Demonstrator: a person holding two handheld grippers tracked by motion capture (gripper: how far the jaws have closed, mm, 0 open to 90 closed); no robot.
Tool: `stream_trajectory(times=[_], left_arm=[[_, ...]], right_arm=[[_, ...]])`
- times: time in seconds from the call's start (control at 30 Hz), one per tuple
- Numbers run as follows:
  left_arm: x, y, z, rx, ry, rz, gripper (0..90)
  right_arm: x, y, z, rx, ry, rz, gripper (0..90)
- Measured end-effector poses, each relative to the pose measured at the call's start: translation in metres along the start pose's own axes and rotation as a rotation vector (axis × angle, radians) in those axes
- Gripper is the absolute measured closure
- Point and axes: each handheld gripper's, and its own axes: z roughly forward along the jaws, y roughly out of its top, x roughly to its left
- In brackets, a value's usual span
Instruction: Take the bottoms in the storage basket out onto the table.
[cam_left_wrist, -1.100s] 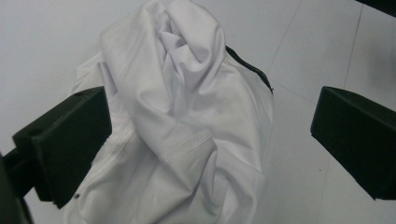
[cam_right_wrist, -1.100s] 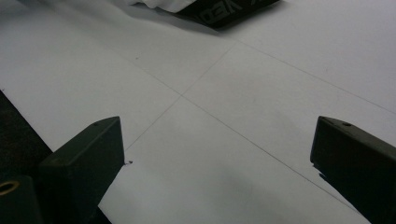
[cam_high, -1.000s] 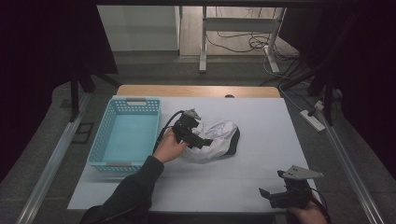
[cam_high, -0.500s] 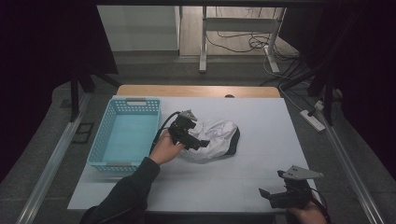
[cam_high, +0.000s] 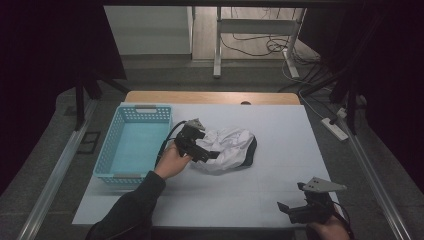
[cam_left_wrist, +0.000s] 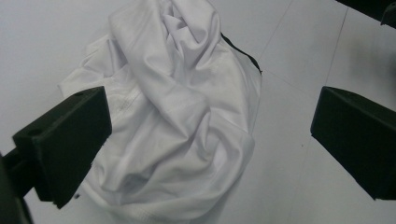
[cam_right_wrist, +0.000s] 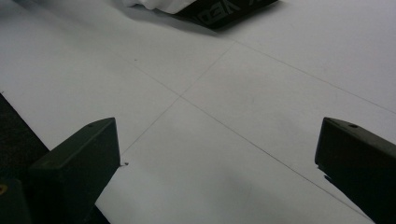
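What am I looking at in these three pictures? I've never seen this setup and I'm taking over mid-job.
There is no robot here: a person holds a two-jaw tool in each hand. The high view looks down on the white table. On it sit a light blue basket and a crumpled white garment with a dark edge. The left tool is at the garment; the right tool is near the table's front edge. The other two pictures come from cameras riding on the tools. The left gripper view shows the jaws spread wide over the garment, gripping nothing. The right gripper view shows open jaws over bare table.
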Motion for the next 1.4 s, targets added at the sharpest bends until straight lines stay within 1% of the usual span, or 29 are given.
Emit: stream_trajectory(times=[0.07,0.2,0.4,0.6,0.67,1.1,1.4], left_arm=[[0.000,-0.002,-0.003,-0.007,-0.007,-0.006,0.0],[0.000,-0.005,-0.006,-0.008,0.000,-0.005,0.0],[-0.002,-0.008,-0.011,-0.014,-0.005,-0.011,0.0],[-0.005,-0.009,-0.016,-0.026,-0.012,-0.001,0.0],[-0.006,-0.009,-0.018,-0.024,-0.006,0.001,0.0],[-0.008,-0.018,-0.027,-0.034,-0.001,-0.034,0.0],[-0.011,-0.026,-0.034,-0.037,-0.009,-0.044,0.0]], right_arm=[[0.000,0.000,0.000,-0.001,0.000,0.000,0.4],[0.000,0.000,0.000,-0.002,-0.001,0.000,0.4],[0.000,0.000,0.000,-0.001,-0.003,0.002,0.4],[0.000,0.000,0.000,-0.002,-0.002,0.001,0.4],[0.000,0.000,0.000,-0.002,-0.002,0.001,0.4],[-0.001,0.000,-0.001,-0.006,0.002,0.005,0.4],[-0.001,0.000,-0.001,-0.006,0.003,0.003,0.4]])
